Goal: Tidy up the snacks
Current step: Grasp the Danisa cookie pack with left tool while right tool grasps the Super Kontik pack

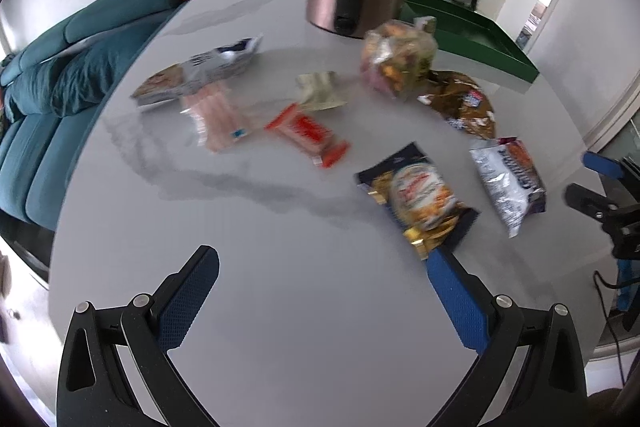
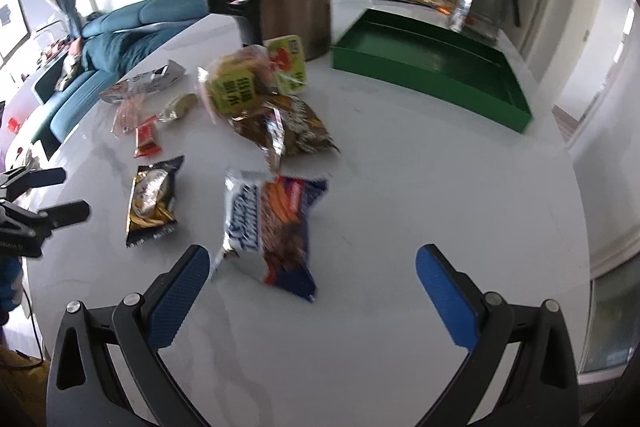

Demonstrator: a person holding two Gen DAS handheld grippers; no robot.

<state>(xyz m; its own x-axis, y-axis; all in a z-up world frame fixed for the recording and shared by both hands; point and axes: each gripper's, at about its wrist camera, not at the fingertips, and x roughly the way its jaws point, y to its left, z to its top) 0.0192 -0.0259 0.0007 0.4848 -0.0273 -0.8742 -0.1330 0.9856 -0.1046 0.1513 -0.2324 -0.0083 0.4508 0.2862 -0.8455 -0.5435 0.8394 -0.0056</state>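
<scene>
Snacks are scattered loose beside the green tray (image 2: 432, 67), none placed inside. Left gripper (image 1: 322, 267) and right gripper (image 2: 312, 267) are held wide open, empty. The blue-and-silver bag (image 2: 272, 227), nearest the right gripper, could be pushed away or crushed if pinched flat.

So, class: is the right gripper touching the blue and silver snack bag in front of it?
Apart. In the right wrist view, the right gripper hangs open and bare table shows between each finger and the blue and silver snack bag.
</scene>
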